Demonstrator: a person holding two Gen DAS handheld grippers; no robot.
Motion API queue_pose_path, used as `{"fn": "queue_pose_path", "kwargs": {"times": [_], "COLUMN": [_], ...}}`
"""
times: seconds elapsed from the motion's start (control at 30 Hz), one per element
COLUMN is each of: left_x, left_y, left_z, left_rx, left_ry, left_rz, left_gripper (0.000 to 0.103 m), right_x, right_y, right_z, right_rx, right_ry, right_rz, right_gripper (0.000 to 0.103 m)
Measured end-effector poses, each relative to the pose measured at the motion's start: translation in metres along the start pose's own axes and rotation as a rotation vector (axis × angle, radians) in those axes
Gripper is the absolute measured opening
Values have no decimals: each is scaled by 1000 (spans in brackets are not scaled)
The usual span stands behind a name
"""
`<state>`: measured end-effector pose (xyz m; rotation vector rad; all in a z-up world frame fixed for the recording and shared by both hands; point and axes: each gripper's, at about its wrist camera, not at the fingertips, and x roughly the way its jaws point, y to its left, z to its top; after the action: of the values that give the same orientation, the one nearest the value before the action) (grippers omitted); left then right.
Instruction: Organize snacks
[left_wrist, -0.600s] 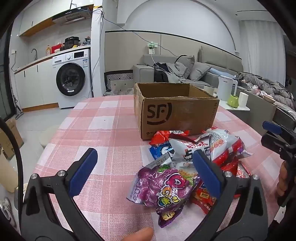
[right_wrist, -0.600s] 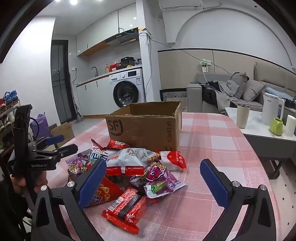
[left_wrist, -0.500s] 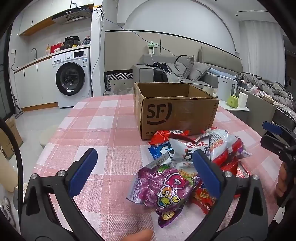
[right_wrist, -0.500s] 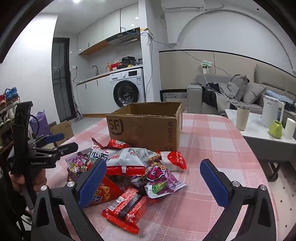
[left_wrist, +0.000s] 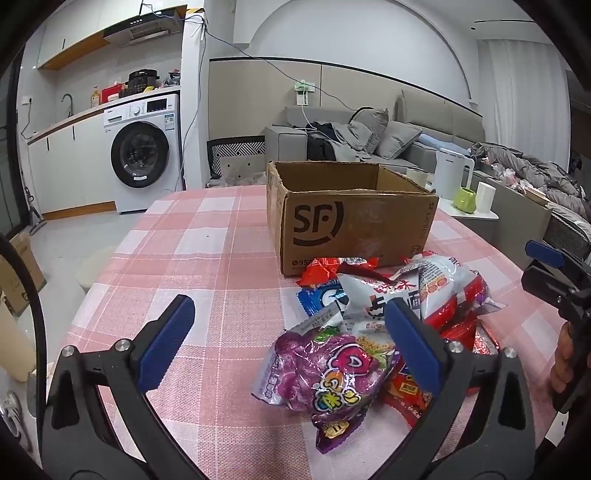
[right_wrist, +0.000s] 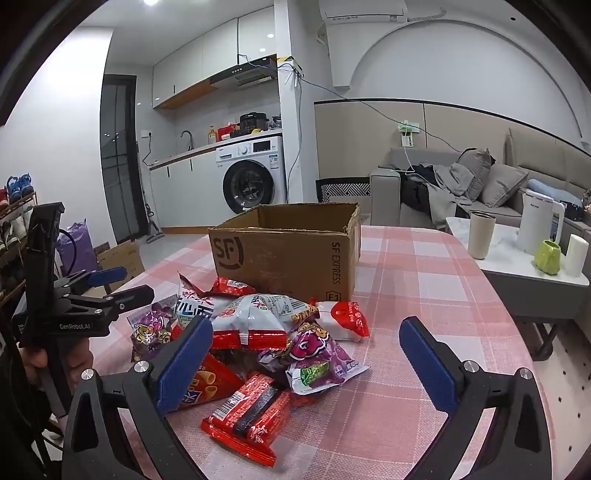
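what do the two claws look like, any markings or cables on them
Both are black frames with silver bolts and two blue ribbed pads. The left claw, seen from the right wrist view, carries white "GenRobot.AI" lettering, a tall black grip and a looped black cable. The right claw shows no markings.

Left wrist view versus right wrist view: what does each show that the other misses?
Only the left wrist view shows the blue-and-white snack packet near the box's front. Only the right wrist view shows the flat red packet with a black stripe at the pile's near edge, the orange packet printed with tube snacks, and the tall beige cup on the side table. Both show the open brown cardboard SF box, the purple snack bag, the pink checked tablecloth, and both grippers open and empty.
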<state>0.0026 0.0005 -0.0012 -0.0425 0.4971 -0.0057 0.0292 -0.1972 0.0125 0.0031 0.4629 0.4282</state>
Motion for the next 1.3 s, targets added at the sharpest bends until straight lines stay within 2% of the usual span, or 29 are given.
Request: {"fn": "queue_pose_path", "kwargs": {"times": [0.27, 0.63, 1.3], "left_x": [2, 0, 1], "left_y": [1, -3, -1], "left_z": [-1, 0, 0], "left_rx": [8, 21, 32], "left_ry": [-3, 0, -2], "left_rz": [-22, 17, 12], "left_gripper": [102, 102, 102], "right_x": [-1, 1, 4], "right_y": [1, 1, 2], "right_z": [-1, -2, -2], "right_rx": [2, 3, 5], "right_ry": [-4, -4, 2], "right_rz": [3, 2, 6], "right_gripper": [103, 103, 103]}}
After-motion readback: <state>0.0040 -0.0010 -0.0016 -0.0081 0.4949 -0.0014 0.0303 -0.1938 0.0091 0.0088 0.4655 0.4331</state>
